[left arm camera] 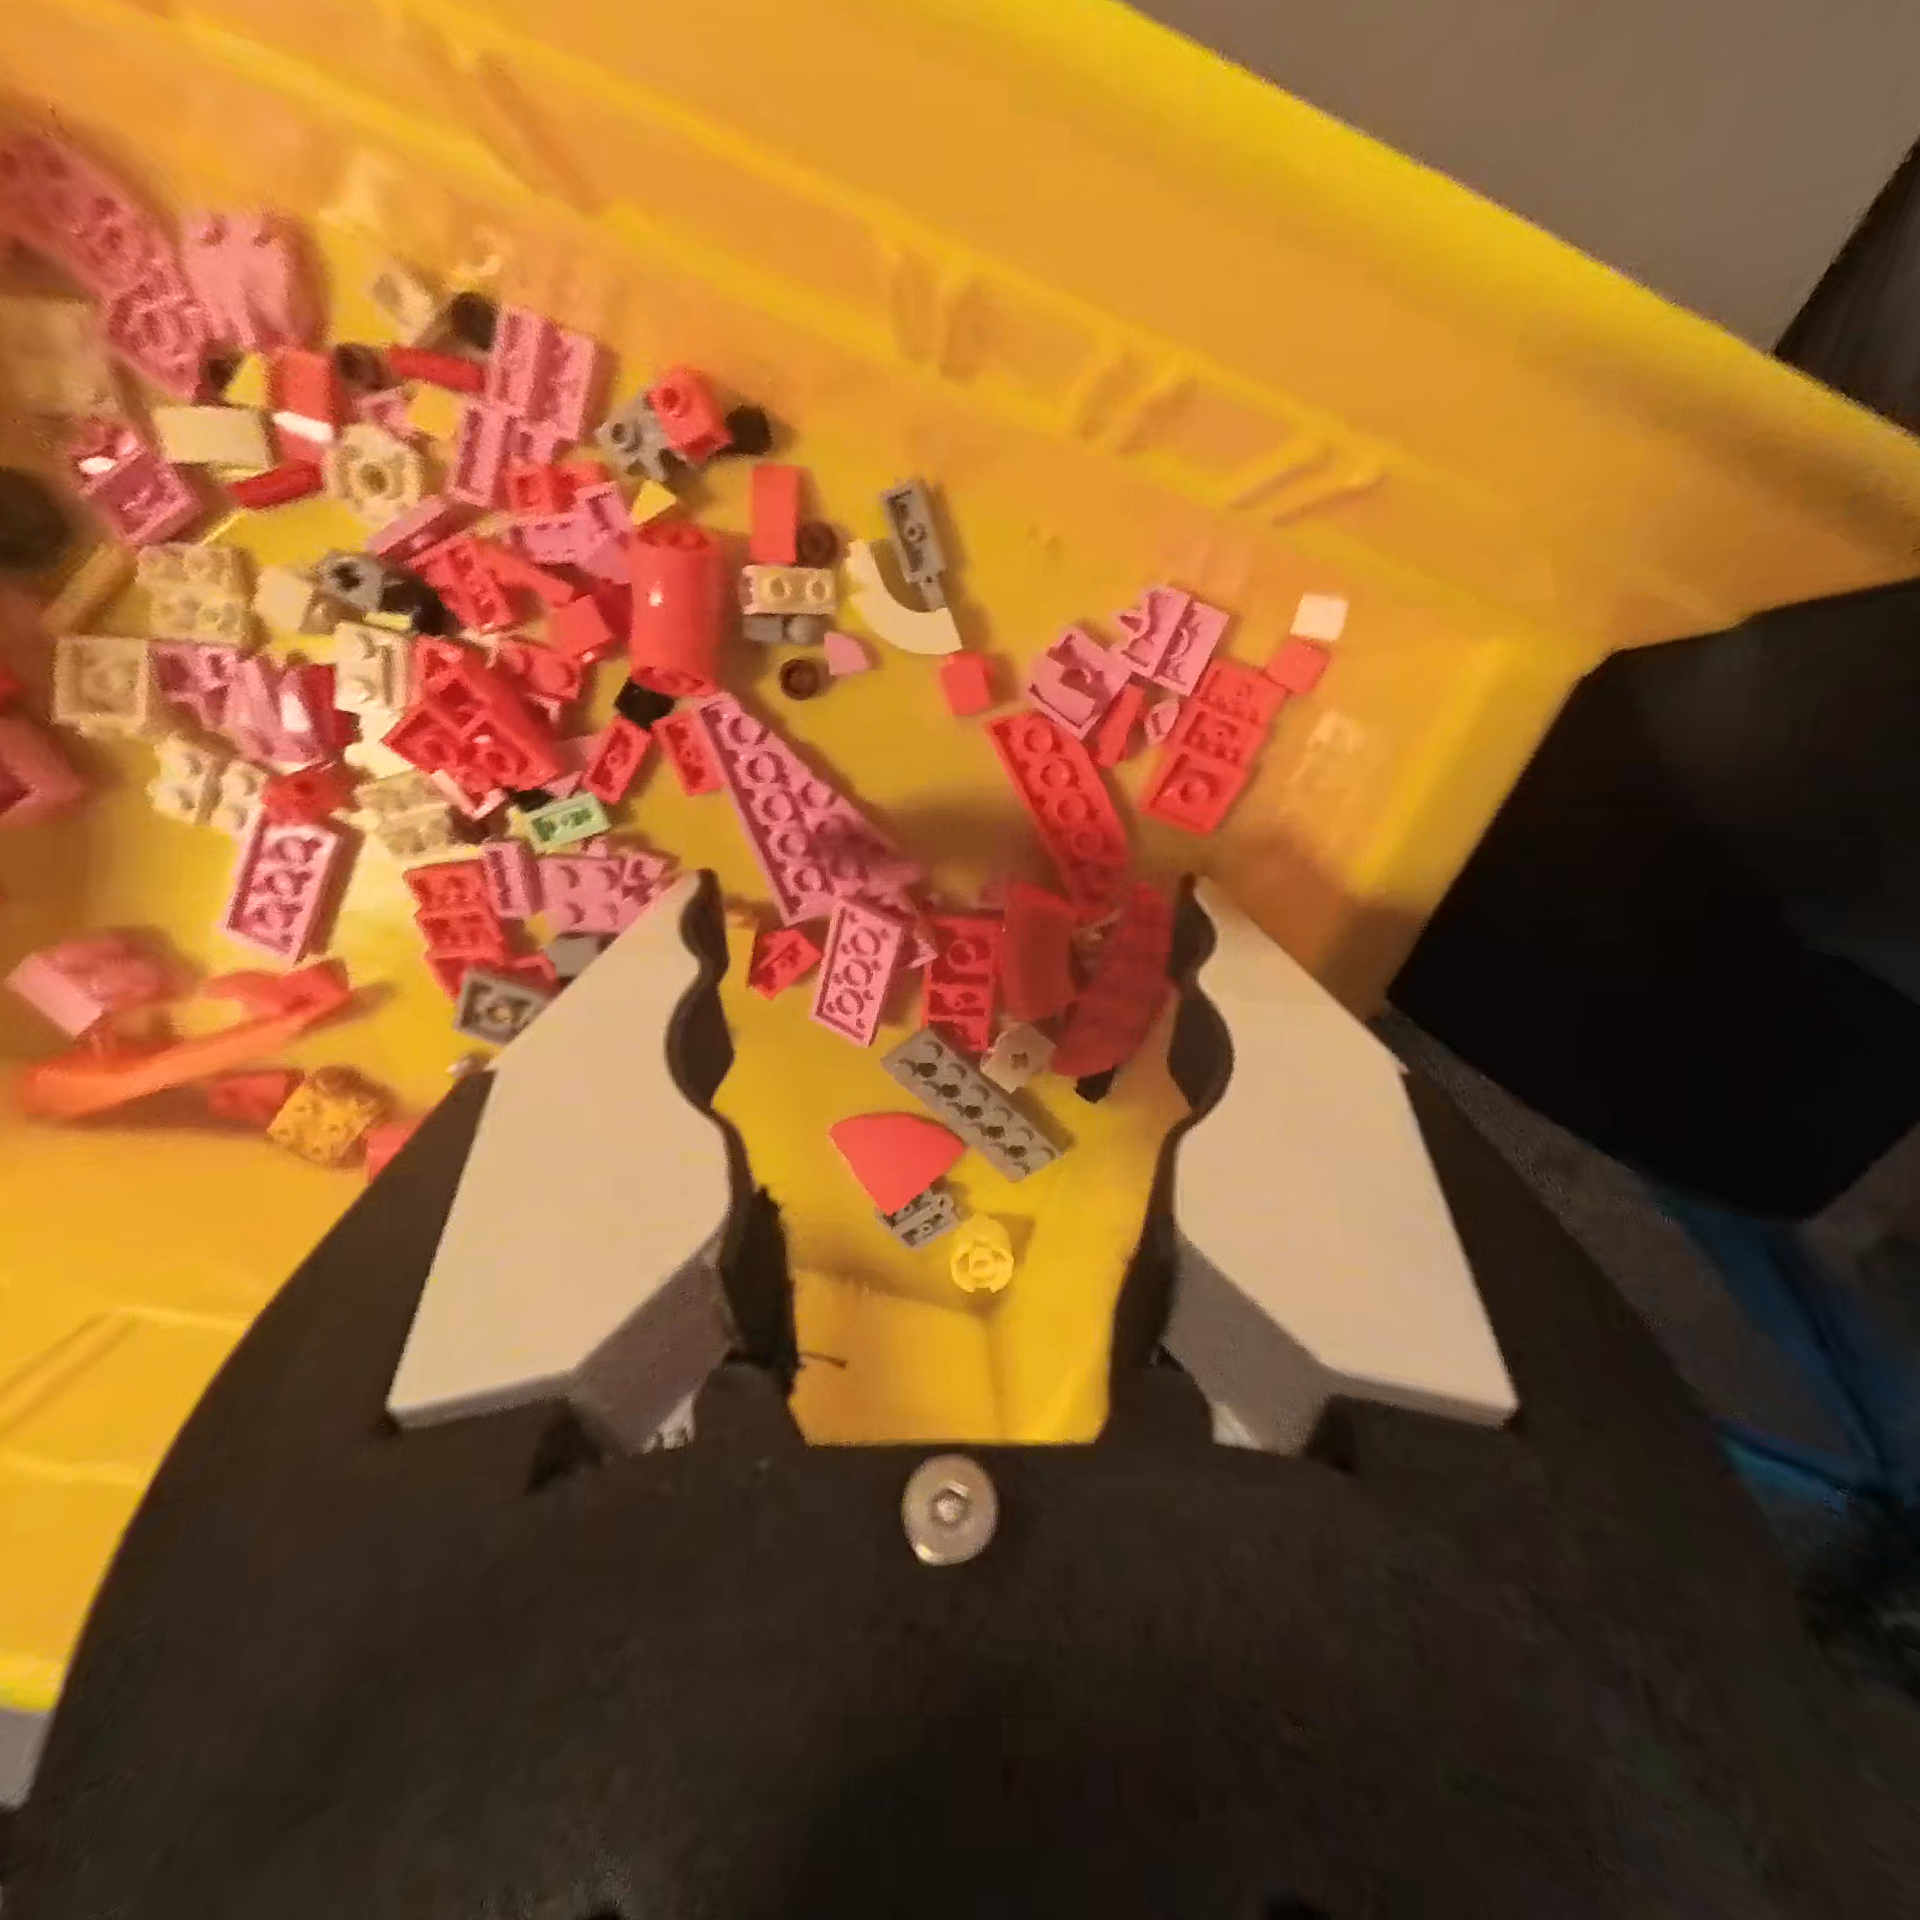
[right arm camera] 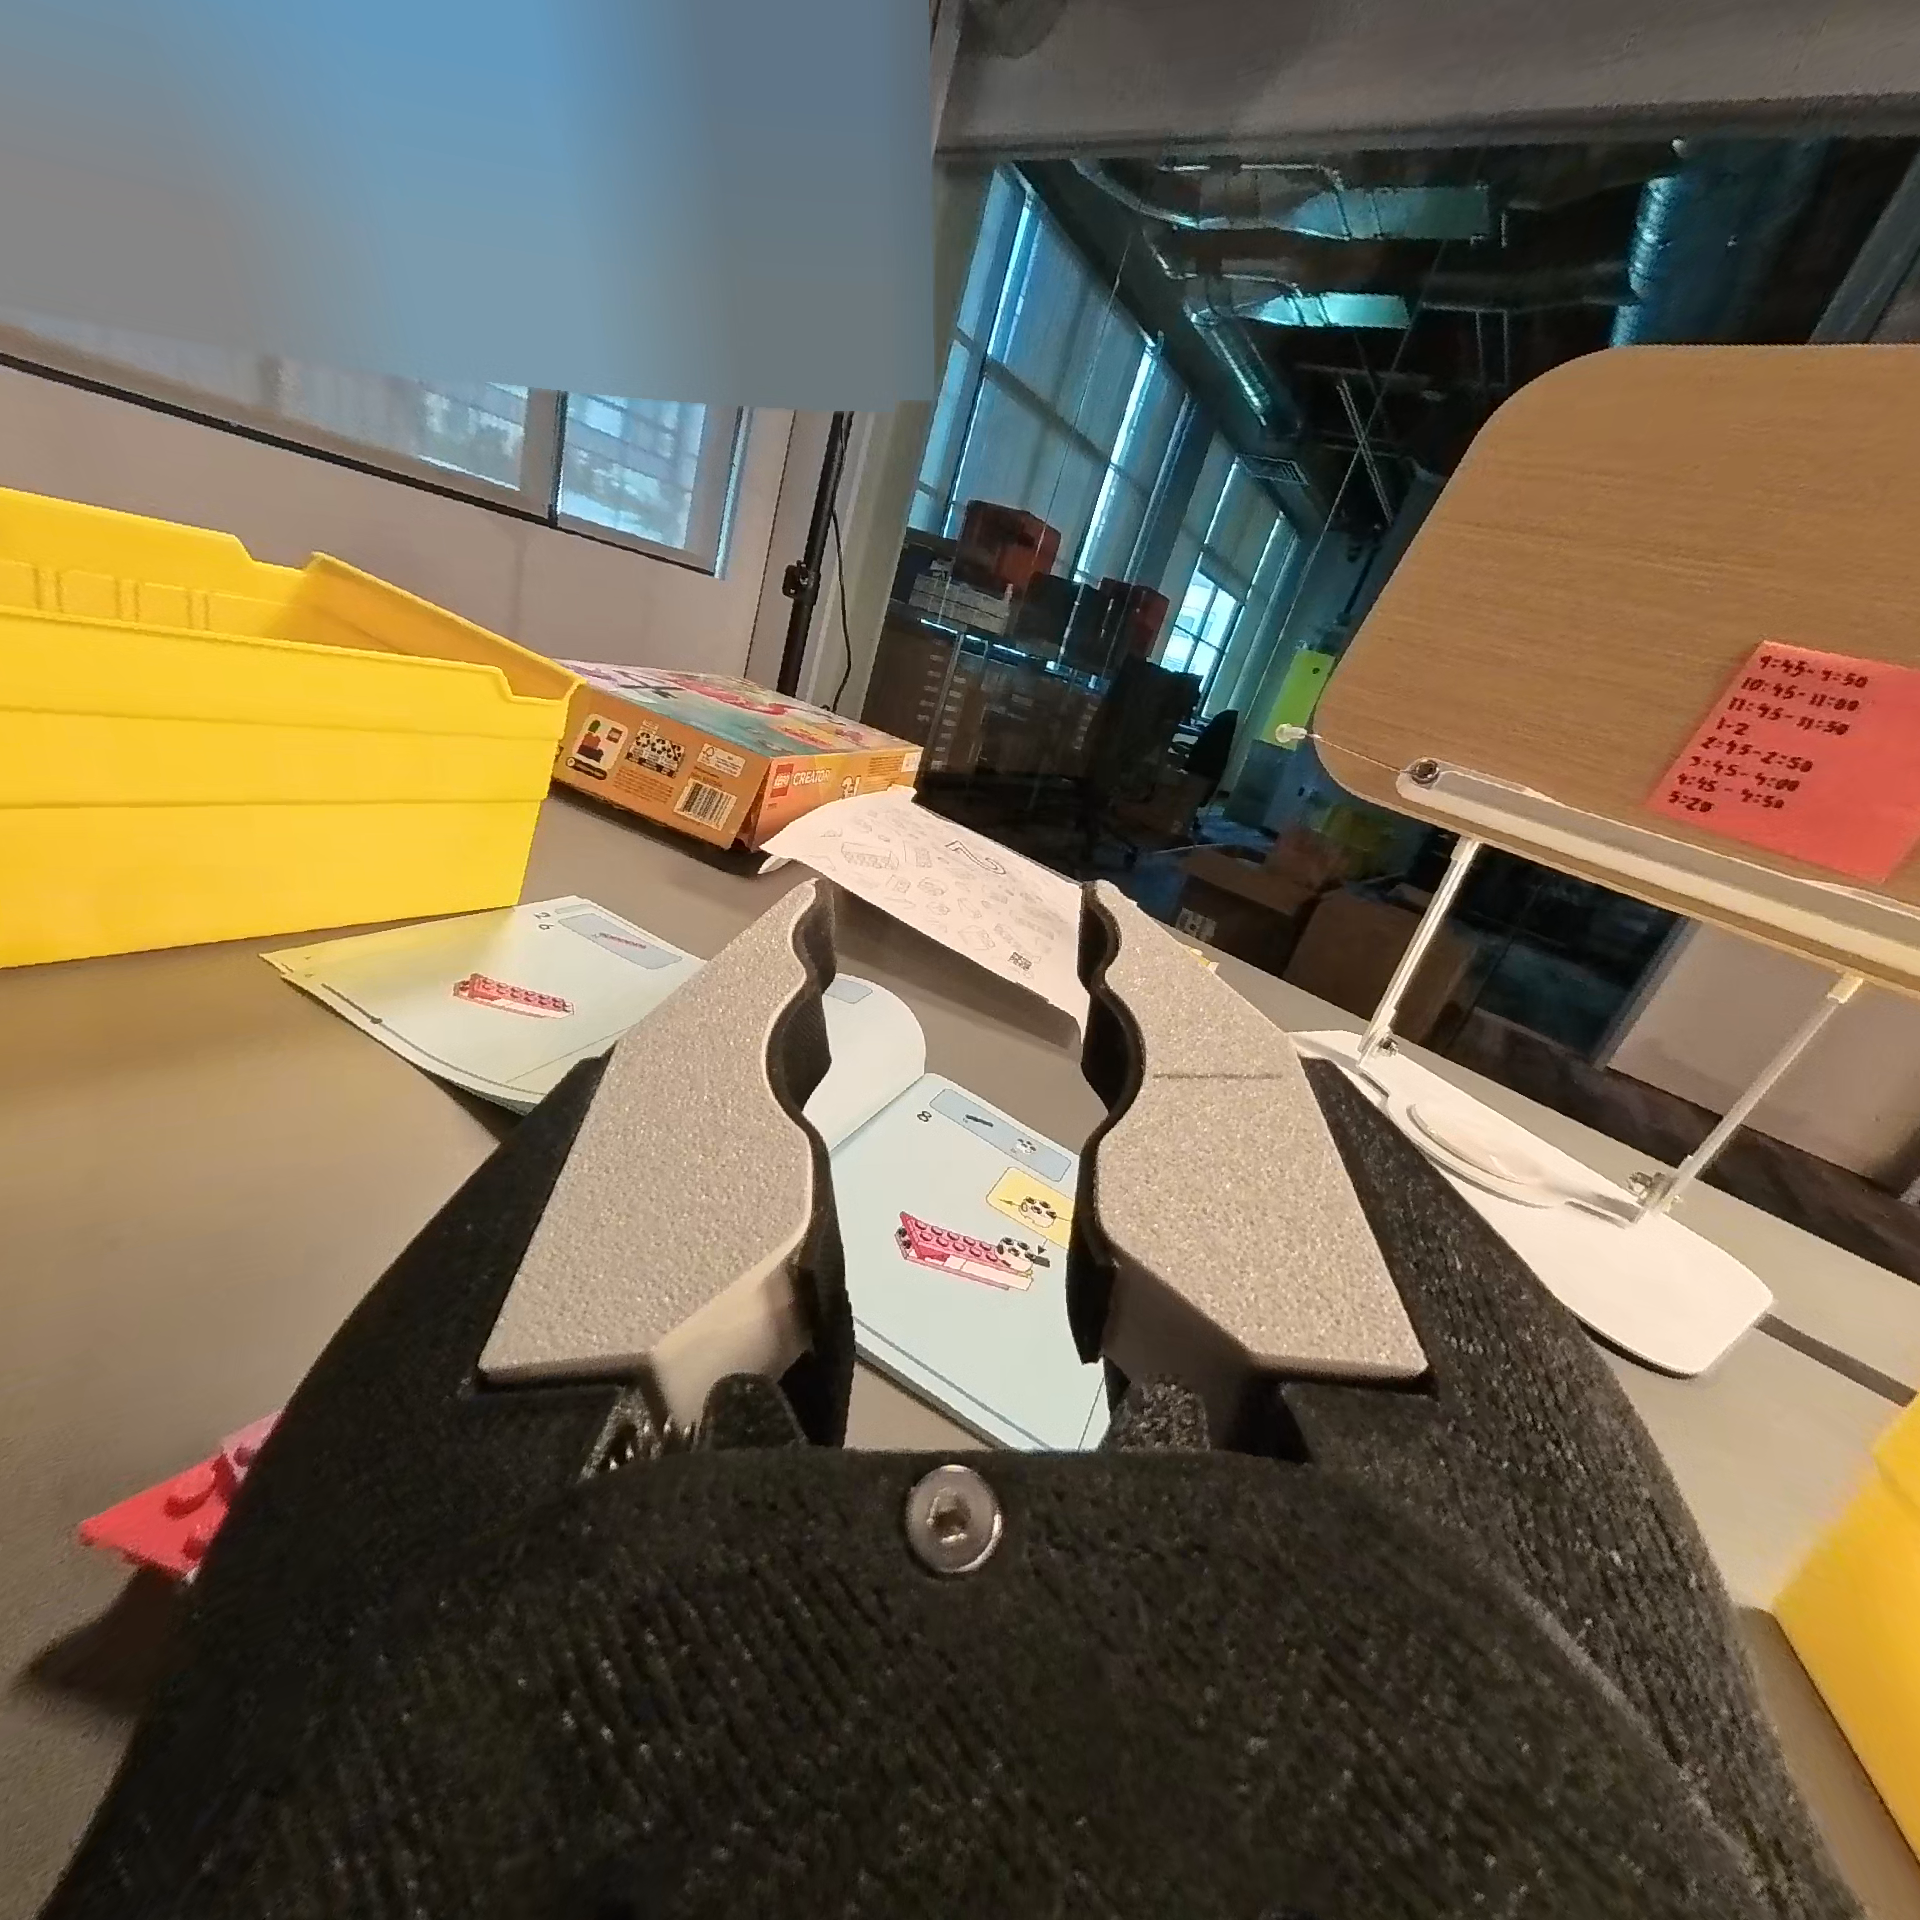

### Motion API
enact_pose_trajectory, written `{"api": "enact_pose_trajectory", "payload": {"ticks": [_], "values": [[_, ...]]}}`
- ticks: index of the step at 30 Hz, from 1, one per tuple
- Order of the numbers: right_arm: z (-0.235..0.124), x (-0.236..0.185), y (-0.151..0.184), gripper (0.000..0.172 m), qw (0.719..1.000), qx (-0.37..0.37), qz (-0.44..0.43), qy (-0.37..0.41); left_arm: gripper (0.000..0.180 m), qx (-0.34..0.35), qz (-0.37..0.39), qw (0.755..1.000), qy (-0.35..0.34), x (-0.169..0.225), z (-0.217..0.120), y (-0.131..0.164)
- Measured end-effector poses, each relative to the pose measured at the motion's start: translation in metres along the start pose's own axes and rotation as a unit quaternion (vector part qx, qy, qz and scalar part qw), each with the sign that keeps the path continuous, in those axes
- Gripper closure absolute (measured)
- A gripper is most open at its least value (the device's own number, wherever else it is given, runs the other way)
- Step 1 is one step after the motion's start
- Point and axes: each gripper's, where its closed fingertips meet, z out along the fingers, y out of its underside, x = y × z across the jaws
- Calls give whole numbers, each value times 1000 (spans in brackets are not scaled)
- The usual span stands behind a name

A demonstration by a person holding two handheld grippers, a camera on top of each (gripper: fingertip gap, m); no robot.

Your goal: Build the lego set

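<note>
Left wrist view: the left tongs (left arm camera: pixel 945 914) stand wide apart and bare over a yellow bin (left arm camera: pixel 1039 260), above scattered red and pink bricks (left arm camera: pixel 966 966).
Right wrist view: the right tongs (right arm camera: pixel 951 914), partly parted, hold nothing above an instruction booklet (right arm camera: pixel 966 1278) on the table (right arm camera: pixel 208 1195).

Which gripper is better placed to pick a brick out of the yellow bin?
Probably left. The left gripper hangs open right over bricks in the yellow bin; the right gripper points over the instruction booklet.
</note>
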Motion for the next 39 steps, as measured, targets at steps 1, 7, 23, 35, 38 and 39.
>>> {"api": "enact_pose_trajectory", "payload": {"ticks": [1,7,23,35,38,39], "values": [[0,0,0,126,1000,0,0,1,90,-3,6,1000,15,3,3,1],[-1,1,0,126,1000,1,1,3,71,-89,37,995,-11,-11,15,25],[0,3,1,125,1000,0,4,3,83,86,-233,945,-212,-125,-43,15],[1,3,1,126,1000,0,8,1,109,53,-309,932,-182,-133,-65,34],[2,3,2,126,1000,0,9,1,125,47,-307,938,-155,-127,-59,33],[2,3,2,126,1000,0,9,1,132,47,-307,940,-143,-125,-56,31]]}}
